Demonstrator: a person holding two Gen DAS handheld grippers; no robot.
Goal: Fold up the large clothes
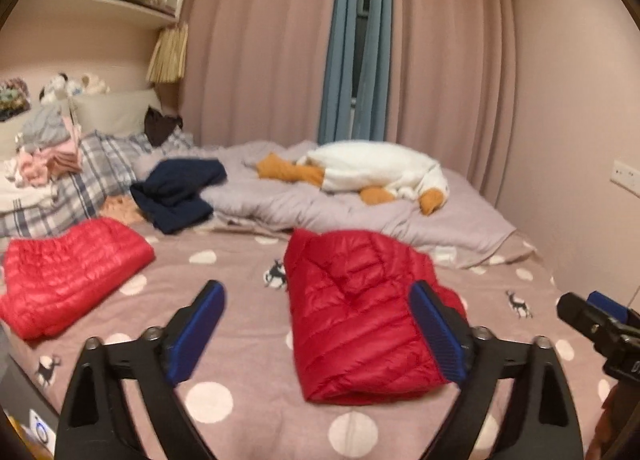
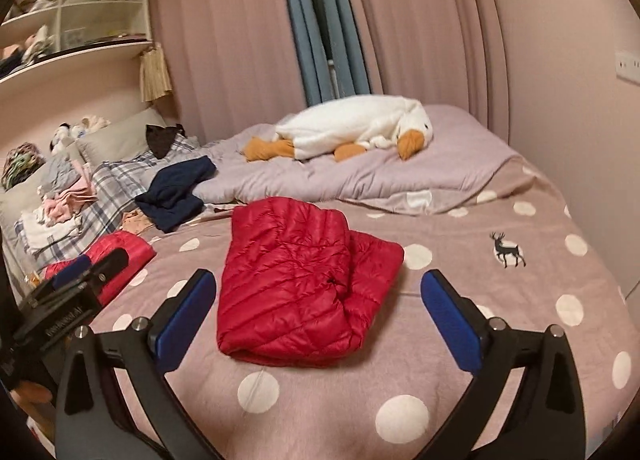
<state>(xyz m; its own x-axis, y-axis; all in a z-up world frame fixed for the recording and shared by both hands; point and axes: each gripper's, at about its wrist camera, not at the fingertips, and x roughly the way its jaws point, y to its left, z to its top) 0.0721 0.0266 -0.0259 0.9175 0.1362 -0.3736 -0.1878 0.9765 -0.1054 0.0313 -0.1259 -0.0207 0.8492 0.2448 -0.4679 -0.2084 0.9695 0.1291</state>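
Since both grippers, left (image 1: 316, 334) & right (image 2: 320, 318), hover w/ fingers wide, empty, red quilted down jacket (image 2: 296, 280) lies folded on polka-dot bed (image 2: 500, 300); fold looks done, next likely another garment.

Pink curtains (image 1: 260, 40) – white shelves (image 2: 80, 12) (cluttered) – bed (image 2: 520, 280).

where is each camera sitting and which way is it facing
Left wrist: on the left gripper, jaws open, looking across the bed at the folded red jacket; right gripper shows at right.
Right wrist: on the right gripper, jaws open, facing the same jacket; left gripper at left.
Shared: jacket, plush goose, second red jacket.
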